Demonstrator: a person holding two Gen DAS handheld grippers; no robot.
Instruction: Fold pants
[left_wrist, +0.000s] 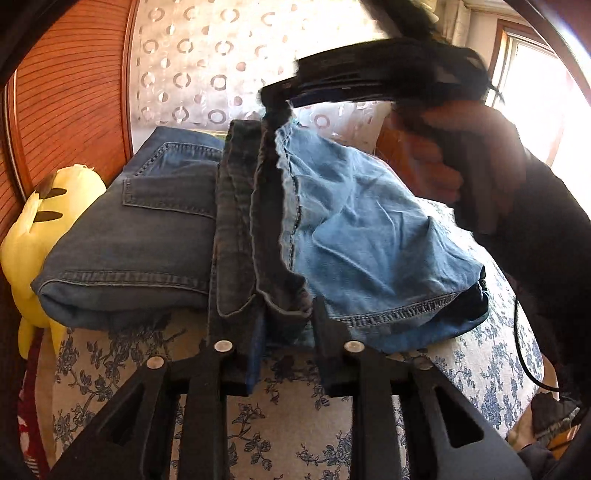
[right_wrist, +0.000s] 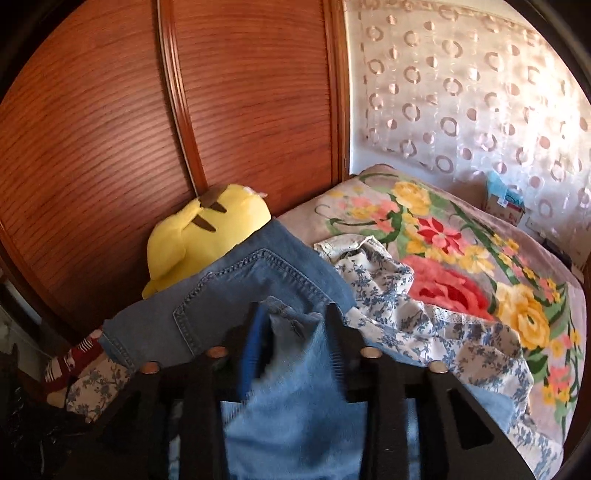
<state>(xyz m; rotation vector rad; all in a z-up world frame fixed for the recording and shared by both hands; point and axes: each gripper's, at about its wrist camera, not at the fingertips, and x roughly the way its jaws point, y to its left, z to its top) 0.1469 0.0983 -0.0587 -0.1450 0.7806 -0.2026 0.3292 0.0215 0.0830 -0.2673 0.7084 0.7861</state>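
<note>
Blue denim pants (left_wrist: 147, 236) lie partly folded on the bed, seat and back pocket (left_wrist: 173, 184) up at the left. My left gripper (left_wrist: 284, 317) is shut on the hem of the leg layers at the near edge. My right gripper (left_wrist: 277, 107) reaches in from the upper right and is shut on the far end of the same folded leg, holding it raised. The paler inside of the leg (left_wrist: 369, 236) drapes to the right. In the right wrist view the right gripper (right_wrist: 295, 325) is shut on pale denim (right_wrist: 291, 369), with the pants' seat (right_wrist: 236, 295) beyond.
A yellow plush toy (left_wrist: 40, 236) (right_wrist: 199, 236) leans on the wooden wardrobe door (right_wrist: 110, 129) at the left. The bed has a blue floral sheet (left_wrist: 280, 424) and a flowered blanket (right_wrist: 461, 266). A patterned curtain (right_wrist: 461, 92) hangs behind.
</note>
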